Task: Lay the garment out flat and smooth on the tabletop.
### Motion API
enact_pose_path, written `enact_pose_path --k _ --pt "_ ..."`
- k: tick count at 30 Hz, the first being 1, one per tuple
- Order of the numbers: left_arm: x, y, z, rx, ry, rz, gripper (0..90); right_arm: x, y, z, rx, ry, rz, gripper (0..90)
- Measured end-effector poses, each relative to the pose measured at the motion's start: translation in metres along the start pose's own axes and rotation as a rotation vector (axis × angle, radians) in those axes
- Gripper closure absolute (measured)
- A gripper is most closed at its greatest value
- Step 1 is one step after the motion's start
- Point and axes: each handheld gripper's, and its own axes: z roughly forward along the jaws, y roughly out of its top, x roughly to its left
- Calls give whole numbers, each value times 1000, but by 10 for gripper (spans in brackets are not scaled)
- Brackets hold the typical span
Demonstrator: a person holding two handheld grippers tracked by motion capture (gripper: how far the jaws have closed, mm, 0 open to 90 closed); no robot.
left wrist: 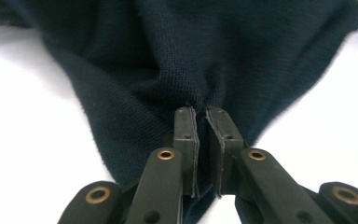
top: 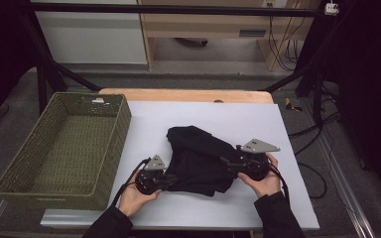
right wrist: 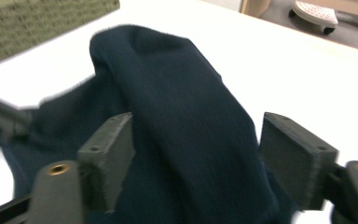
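**Cloth, wicker, plastic and wood on the table**

The dark garment (top: pixel 198 158) is a fine-ribbed knit cloth, matt and soft-looking, with a slightly fuzzy edge in the left gripper view (left wrist: pixel 158 60). The basket (top: pixel 111 144) at the table's left edge is woven from olive-green fibre, rough and coarse in texture. The table top (top: pixel 258 124) is covered by a smooth, matt, pale sheet; along its far edge a strip of light wood (top: pixel 188 95) shows, smooth and unpainted. The left gripper (left wrist: pixel 202 116) has matt black plastic arms with small brass-coloured metal rivets. The right gripper (right wrist: pixel 196 154) carries dull grey pads with a grainy surface.
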Motion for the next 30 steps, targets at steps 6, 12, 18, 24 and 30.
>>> enact_pose_path --k 6,12,18,24,30 --pt "-6 -1 1 0 -1 16 824 17 24 30 19 60 3 276" --pt "-4 -3 2 -7 -5 6 820 36 33 66 96 86 -36 403" --pt "-4 -3 1 -9 0 5 815 43 32 81 138 70 -90 667" --pt "-2 -3 0 -28 -5 -5 760 38 28 69 160 84 -49 847" --pt "5 0 -10 -106 -8 -49 521 31 29 29 134 67 -39 852"
